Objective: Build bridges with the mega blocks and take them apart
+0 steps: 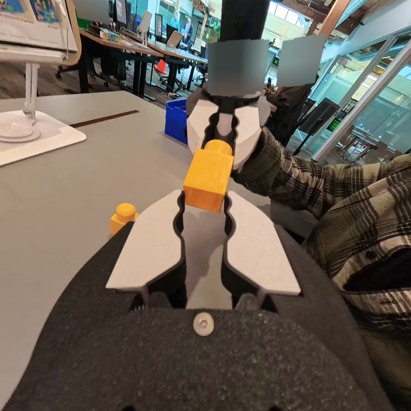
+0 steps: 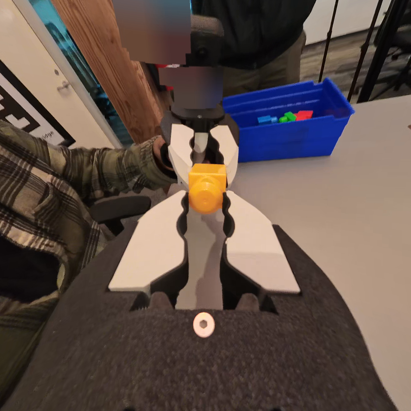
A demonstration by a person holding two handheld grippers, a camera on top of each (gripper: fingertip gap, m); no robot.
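block (image 1: 208, 178): light, stiff, smooth plastic | left gripper (image 1: 203, 200): pinching its base | right gripper (image 2: 205, 198): clamping its stud | hold: flat sides best, round stud likely slippery

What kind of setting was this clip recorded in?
Most likely an open-plan office or lab workspace. Rows of desks with chairs stretch behind the grey table, glass partition walls stand to one side, and a blue bin of toy blocks sits on the table.
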